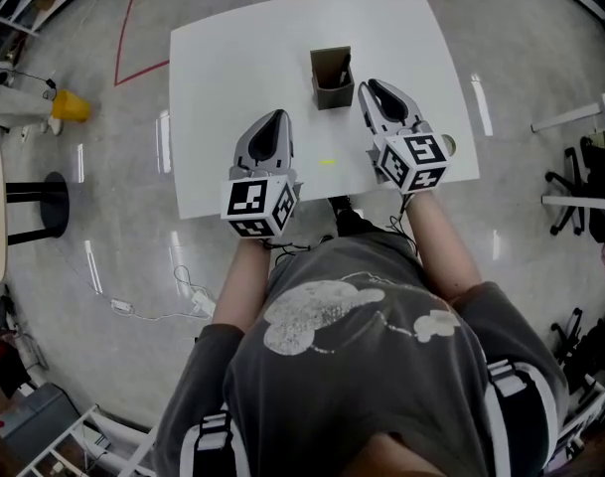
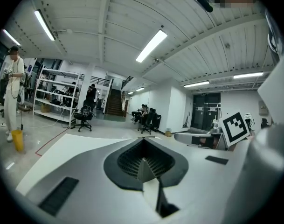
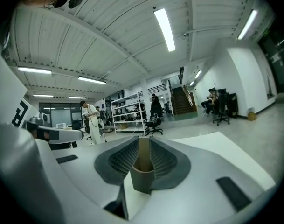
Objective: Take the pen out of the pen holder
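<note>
A brown cardboard pen holder (image 1: 330, 78) stands upright at the far middle of the white table (image 1: 223, 68). Something small and dark (image 1: 344, 74) shows inside it, too small to tell as a pen. My right gripper (image 1: 366, 86) is just right of the holder and angled toward it. In the right gripper view the holder (image 3: 142, 176) shows through the narrow gap of the open jaws, just ahead of the tips, and the pads are not touching it. My left gripper (image 1: 279, 116) hovers over the table nearer the front, left of the holder. Its tips (image 2: 142, 158) meet, with nothing between them.
A small yellow mark (image 1: 327, 161) lies on the table between the grippers. Office chairs (image 1: 580, 182) stand to the right, a black stool (image 1: 52, 203) and a yellow cone (image 1: 72, 105) to the left. A person in white (image 2: 12, 92) stands beyond the table.
</note>
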### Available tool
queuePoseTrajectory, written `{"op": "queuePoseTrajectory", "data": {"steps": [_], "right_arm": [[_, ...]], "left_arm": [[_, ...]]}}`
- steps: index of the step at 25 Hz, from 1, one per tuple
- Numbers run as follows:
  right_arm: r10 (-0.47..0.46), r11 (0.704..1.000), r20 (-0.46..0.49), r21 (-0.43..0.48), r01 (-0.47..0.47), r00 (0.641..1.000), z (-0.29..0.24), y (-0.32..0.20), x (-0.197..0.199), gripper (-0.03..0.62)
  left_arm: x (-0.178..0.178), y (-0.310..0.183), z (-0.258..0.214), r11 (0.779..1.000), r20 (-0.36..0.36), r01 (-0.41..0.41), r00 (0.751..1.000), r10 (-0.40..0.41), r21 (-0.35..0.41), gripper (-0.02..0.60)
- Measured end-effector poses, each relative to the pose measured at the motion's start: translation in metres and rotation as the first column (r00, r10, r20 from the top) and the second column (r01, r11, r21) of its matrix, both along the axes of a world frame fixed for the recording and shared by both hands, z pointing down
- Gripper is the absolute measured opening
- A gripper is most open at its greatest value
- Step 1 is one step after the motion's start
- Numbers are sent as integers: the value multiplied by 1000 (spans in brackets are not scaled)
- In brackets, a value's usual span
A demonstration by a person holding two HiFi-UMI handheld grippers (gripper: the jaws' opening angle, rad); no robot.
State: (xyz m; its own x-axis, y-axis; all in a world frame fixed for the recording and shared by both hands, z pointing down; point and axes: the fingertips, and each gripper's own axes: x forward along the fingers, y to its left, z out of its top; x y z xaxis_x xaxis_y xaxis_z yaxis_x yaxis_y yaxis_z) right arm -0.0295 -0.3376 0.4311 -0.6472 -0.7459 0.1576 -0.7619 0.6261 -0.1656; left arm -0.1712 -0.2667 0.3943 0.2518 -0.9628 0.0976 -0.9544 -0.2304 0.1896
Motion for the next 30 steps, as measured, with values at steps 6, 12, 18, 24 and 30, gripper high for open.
{"op": "queuePoseTrajectory", "data": {"steps": [6, 12, 18, 24, 30], "right_arm": [[-25, 996, -51, -83, 21, 998, 24, -40, -12, 105], [-50, 988, -111, -148, 33, 993, 51, -65, -26, 115], [-66, 985, -156, -169, 39, 985, 64, -80, -34, 115], [-46, 985, -179, -174, 15, 983, 71, -80, -30, 114], [-57, 985, -188, -173, 25, 980, 72, -80, -32, 80]], "left_arm": [[0, -32, 8, 1000, 3, 3, 1000, -3, -22, 8], [1, -52, 18, 999, -1, 5, 1000, -5, -48, 8], [-6, -65, 22, 998, 0, 19, 1000, -20, -60, 8], [-10, -71, 26, 997, 0, 21, 1000, -21, -69, 8], [-10, -71, 27, 997, 6, 11, 1000, -11, -75, 8]]}}
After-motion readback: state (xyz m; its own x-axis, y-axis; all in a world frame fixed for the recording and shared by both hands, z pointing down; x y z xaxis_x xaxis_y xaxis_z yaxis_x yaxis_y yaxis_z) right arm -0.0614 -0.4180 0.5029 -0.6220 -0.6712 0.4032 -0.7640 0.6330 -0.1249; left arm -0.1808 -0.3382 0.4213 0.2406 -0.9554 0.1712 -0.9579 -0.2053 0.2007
